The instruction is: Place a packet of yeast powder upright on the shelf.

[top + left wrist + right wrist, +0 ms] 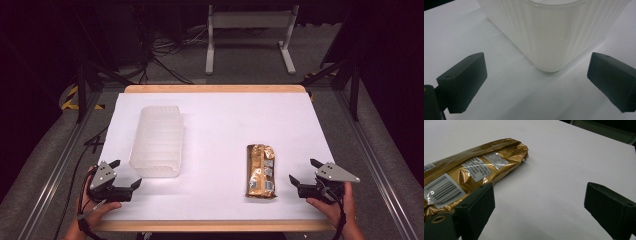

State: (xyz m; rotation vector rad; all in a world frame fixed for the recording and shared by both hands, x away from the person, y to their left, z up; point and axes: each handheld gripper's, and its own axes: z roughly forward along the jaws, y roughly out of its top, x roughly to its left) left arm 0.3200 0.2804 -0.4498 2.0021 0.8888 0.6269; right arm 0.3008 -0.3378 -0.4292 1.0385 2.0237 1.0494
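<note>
Left claw [125, 173] held low at the near left corner, gripped from behind by the left hand [95, 206], grey three-cornered plate on top, black jaws spread wide and pointing forward and slightly right. Nothing between the jaws in the left gripper view [536, 82]. Right claw [302, 171] held low at the near right, gripped by the right hand [334, 204], jaws spread wide and pointing forward-left, grasping nothing in the right gripper view [539, 207]. Cables trailing along both wrists.
</note>
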